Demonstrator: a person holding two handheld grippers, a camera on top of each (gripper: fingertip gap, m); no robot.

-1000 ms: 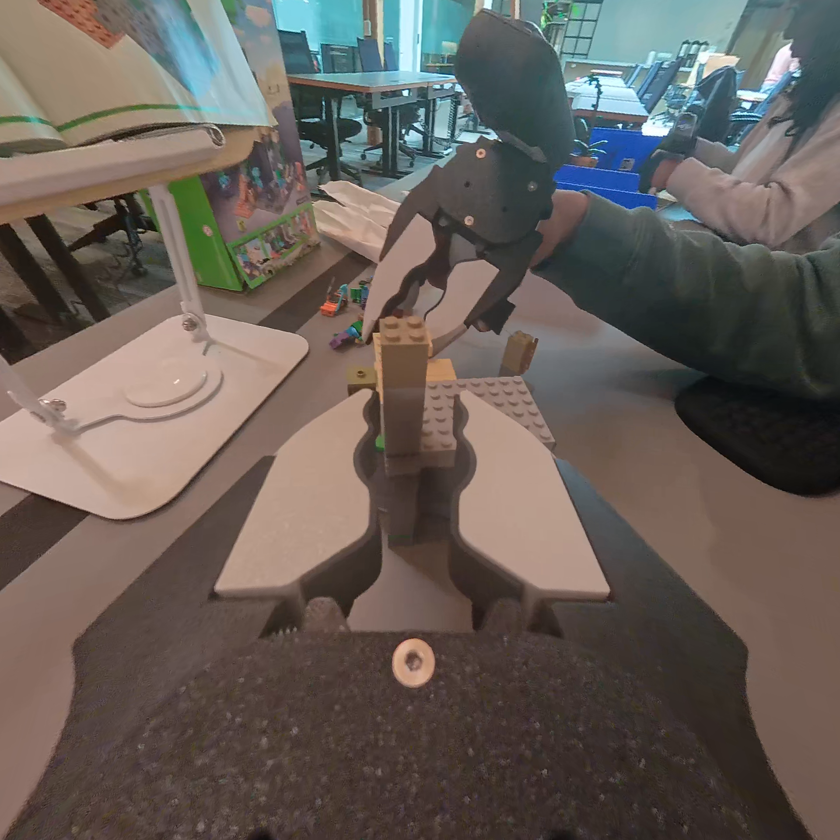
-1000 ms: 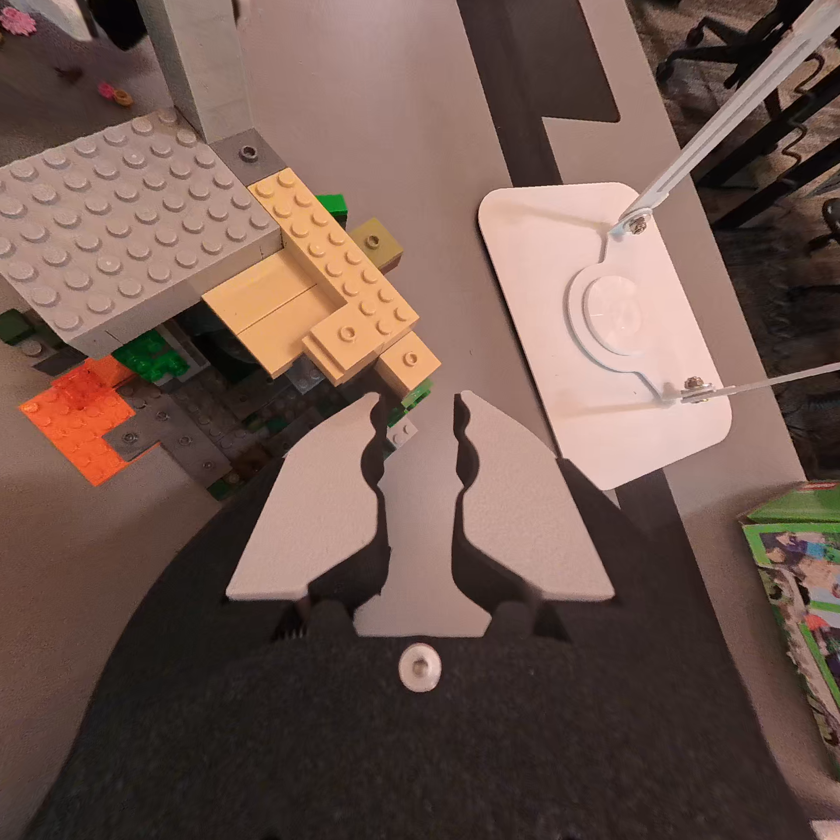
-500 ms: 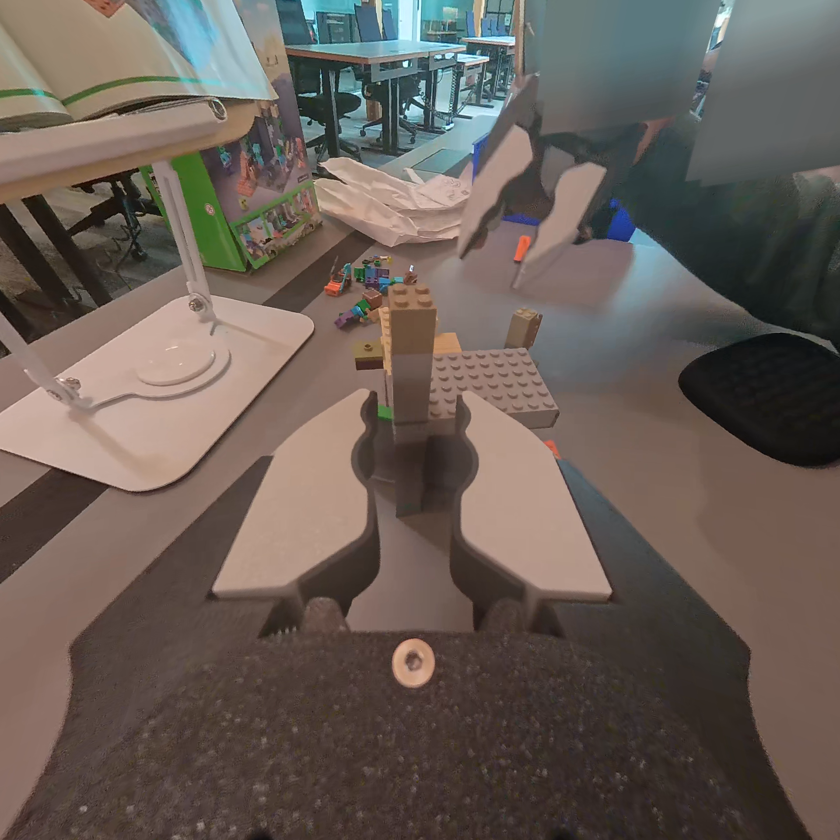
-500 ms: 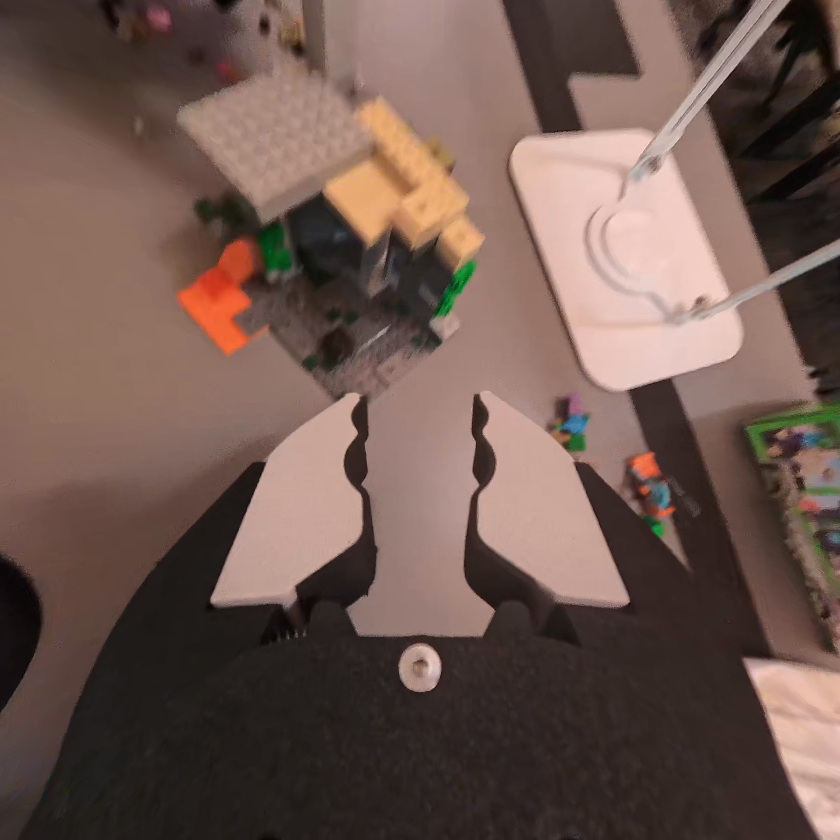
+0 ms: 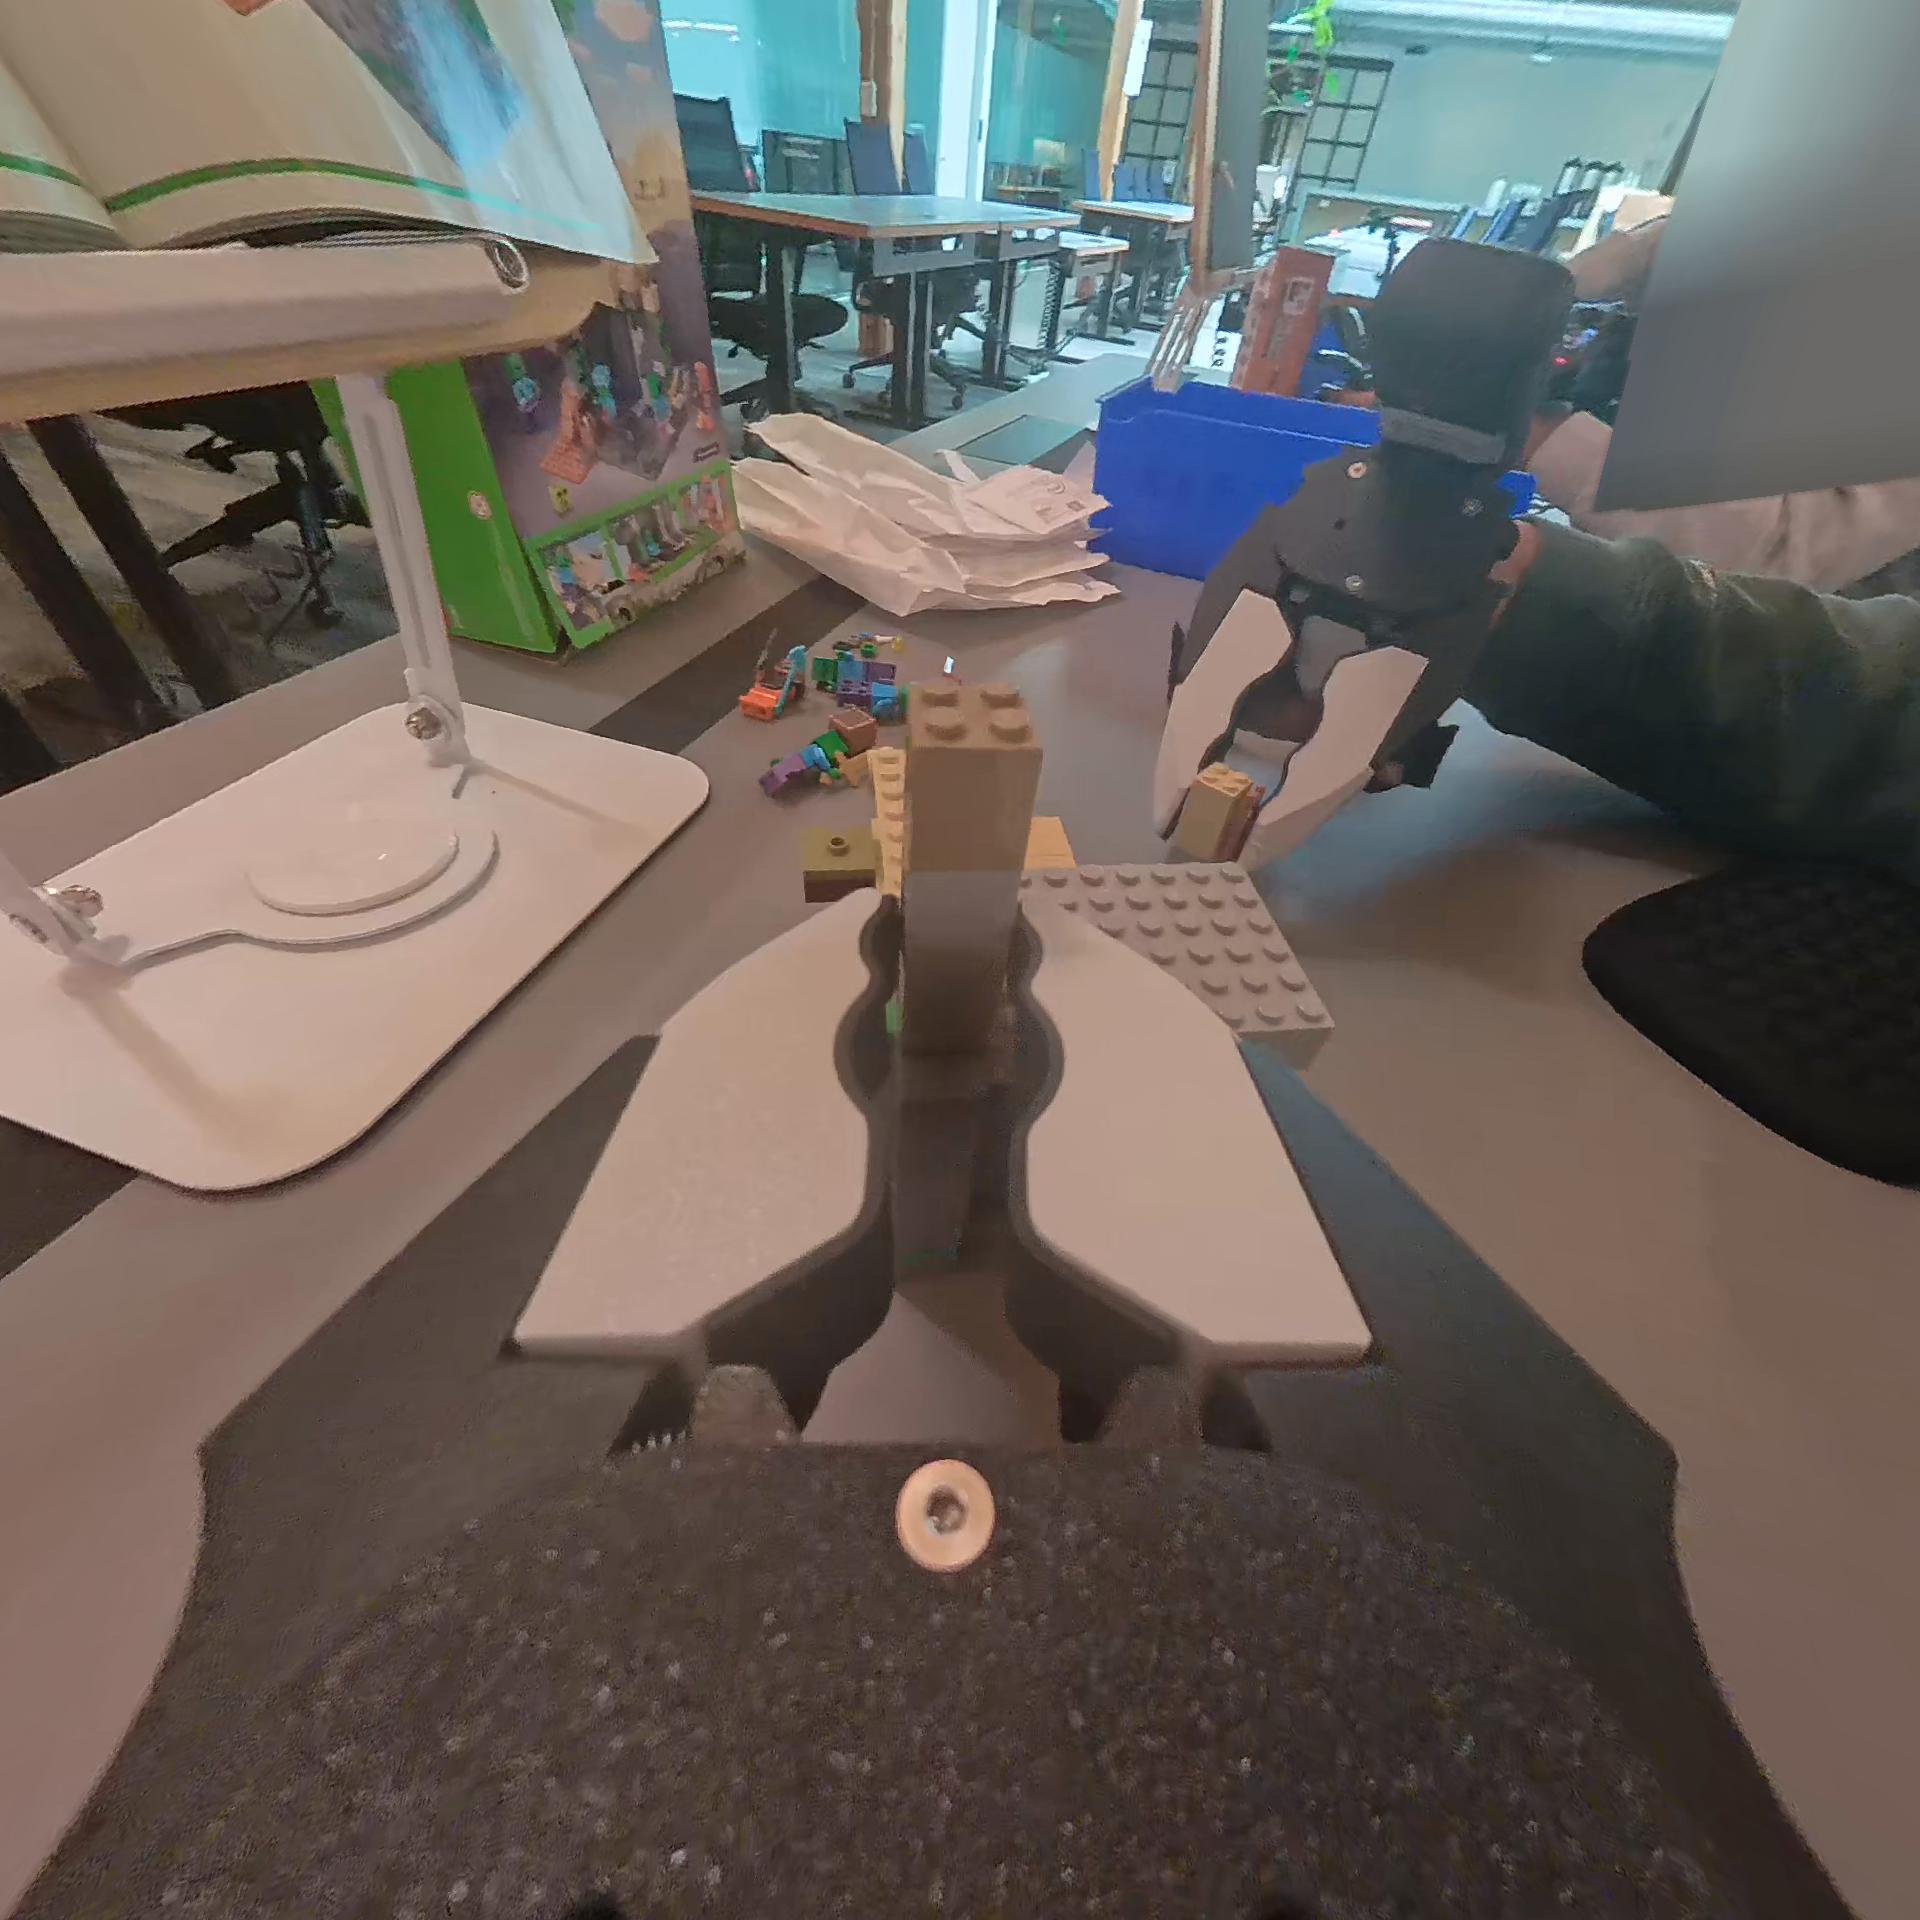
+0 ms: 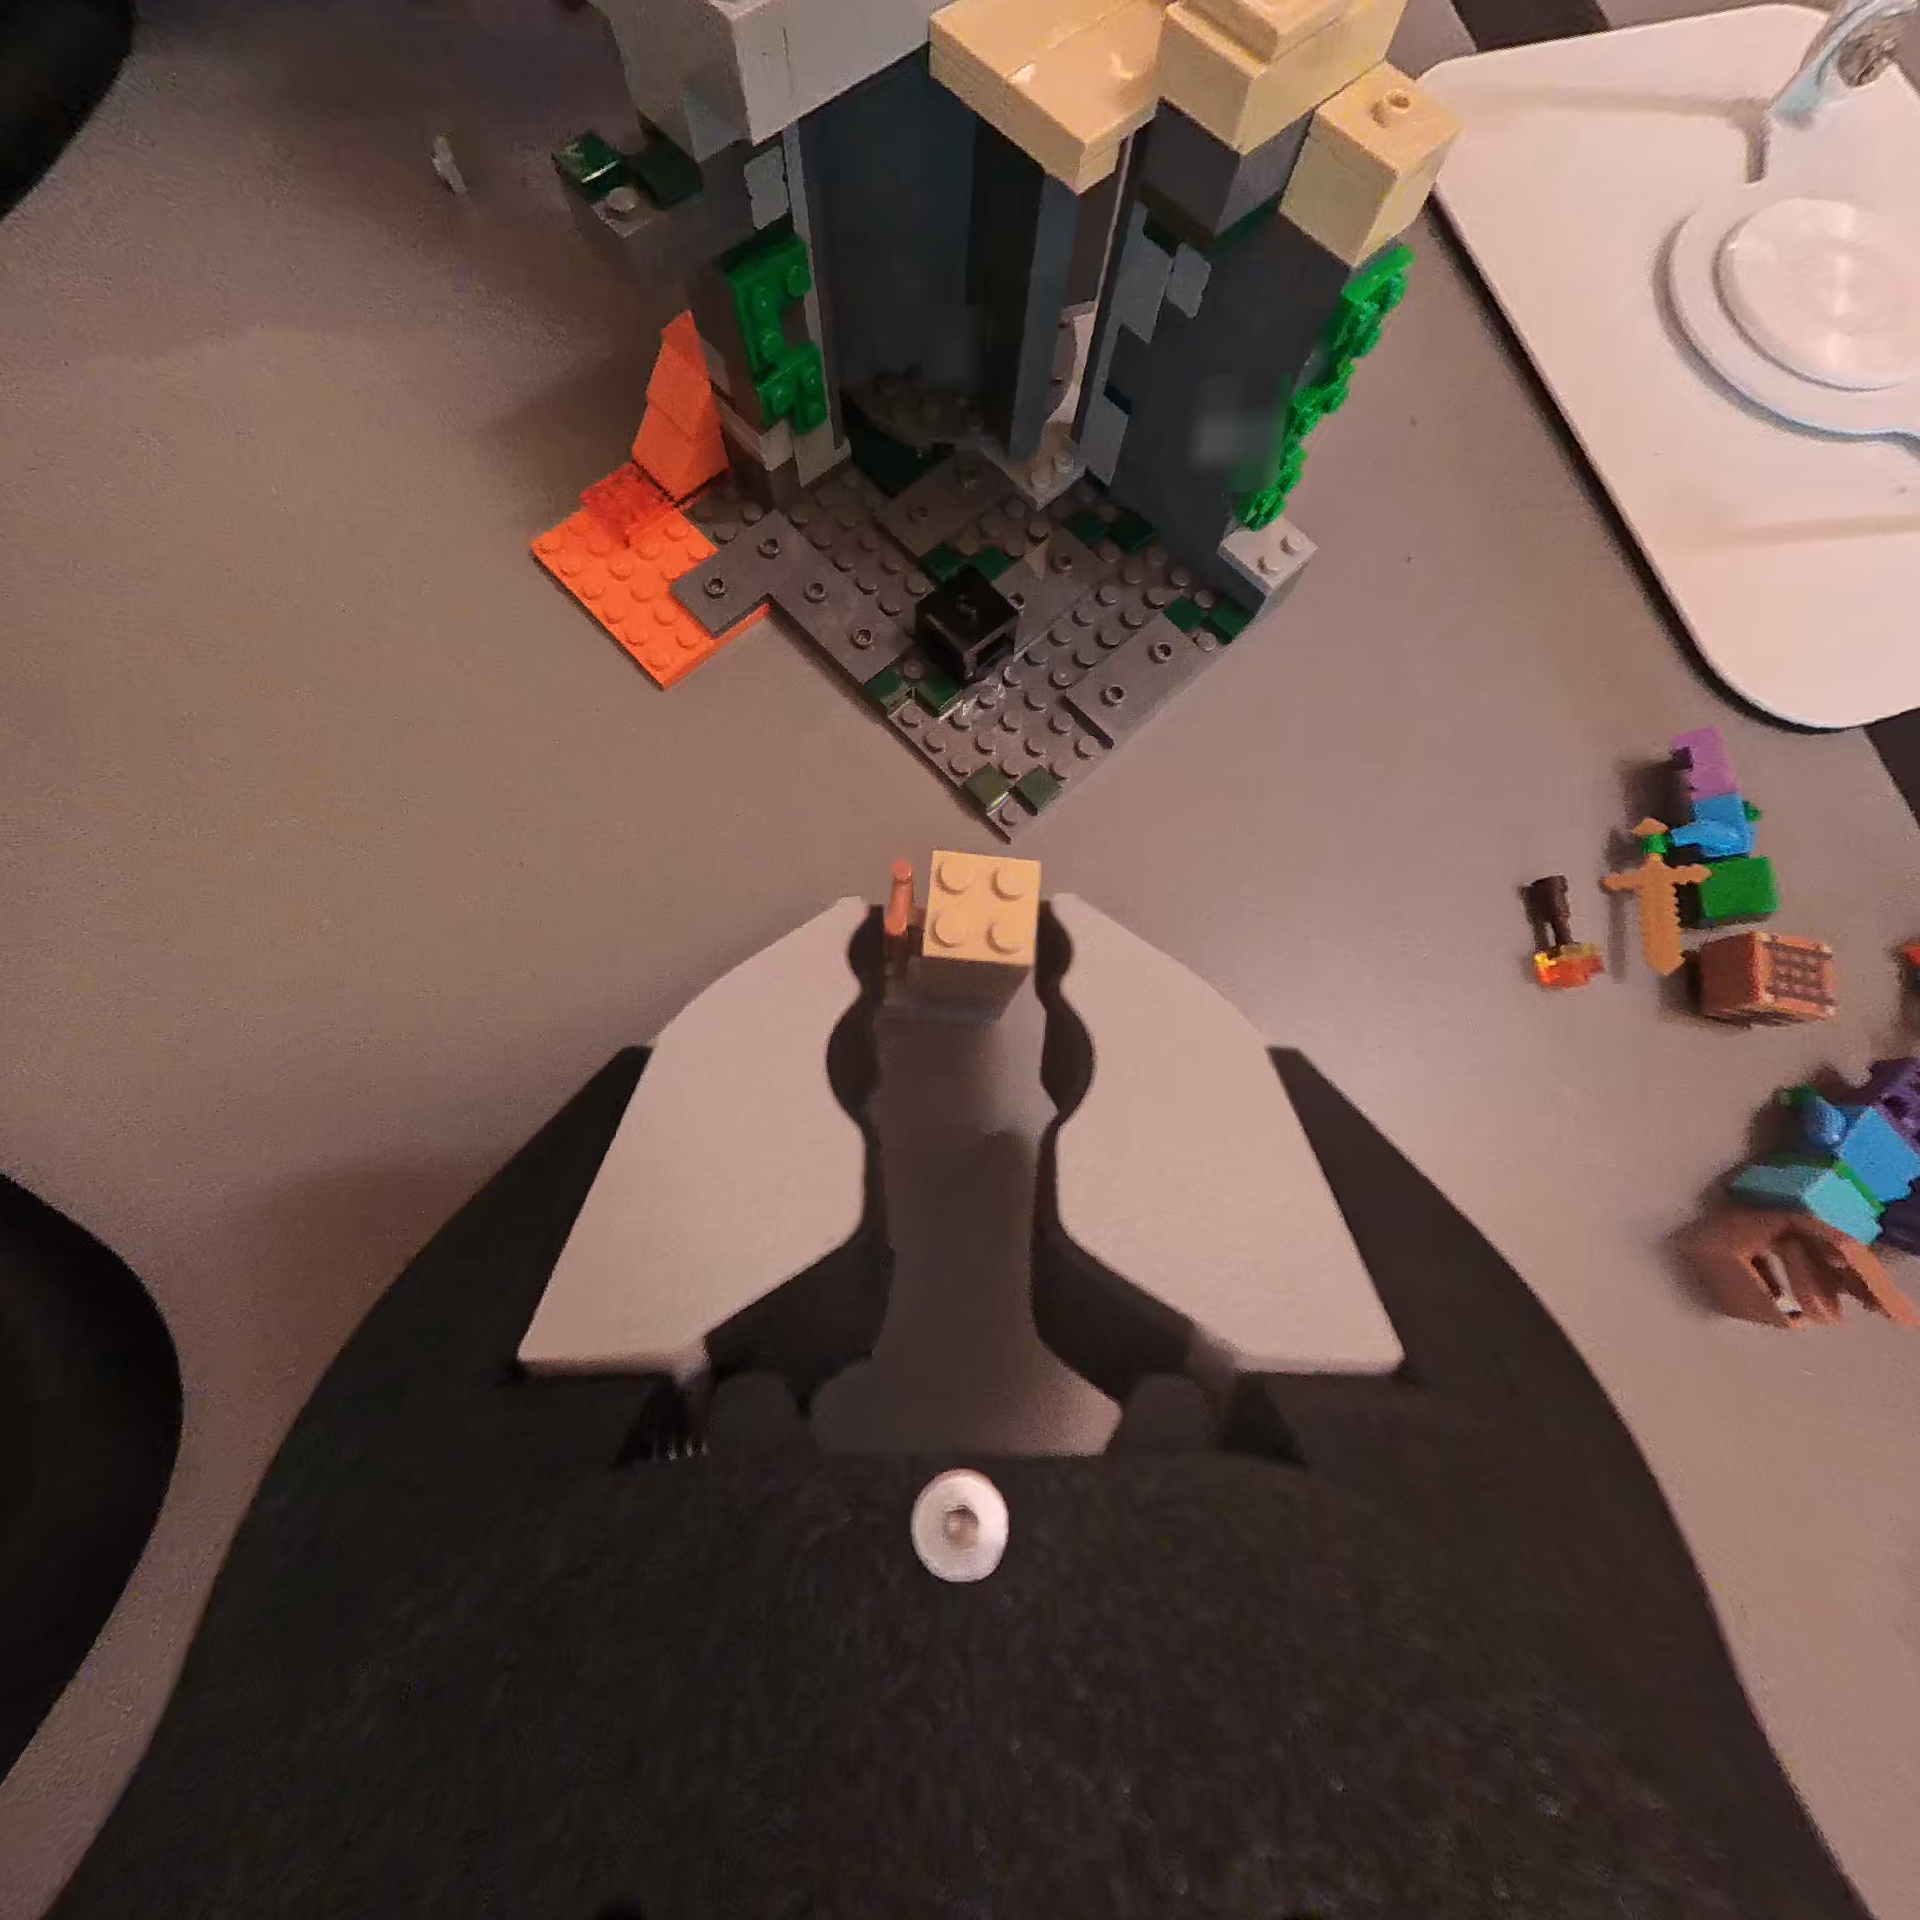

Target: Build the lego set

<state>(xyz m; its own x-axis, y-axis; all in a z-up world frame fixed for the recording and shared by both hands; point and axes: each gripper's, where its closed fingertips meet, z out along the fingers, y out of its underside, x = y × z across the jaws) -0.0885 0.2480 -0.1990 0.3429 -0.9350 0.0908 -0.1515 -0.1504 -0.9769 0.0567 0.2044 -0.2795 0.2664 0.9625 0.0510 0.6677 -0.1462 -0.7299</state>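
Brick pillar (image 5: 971,790), tan over grey, upright at edge of brick model (image 6: 935,416) on grey table (image 6: 312,831), clamped between narrow left gripper (image 5: 953,920) fingers. One small tan block (image 6: 982,909), four studs, one orange peg (image 6: 900,894) beside, pinched in right gripper (image 6: 956,914) before model. One green box (image 5: 540,499), print not legible.

Grey table (image 6: 312,831) carries brick model (image 6: 997,416), white stand base (image 5: 312,935), loose figures (image 6: 1714,894).
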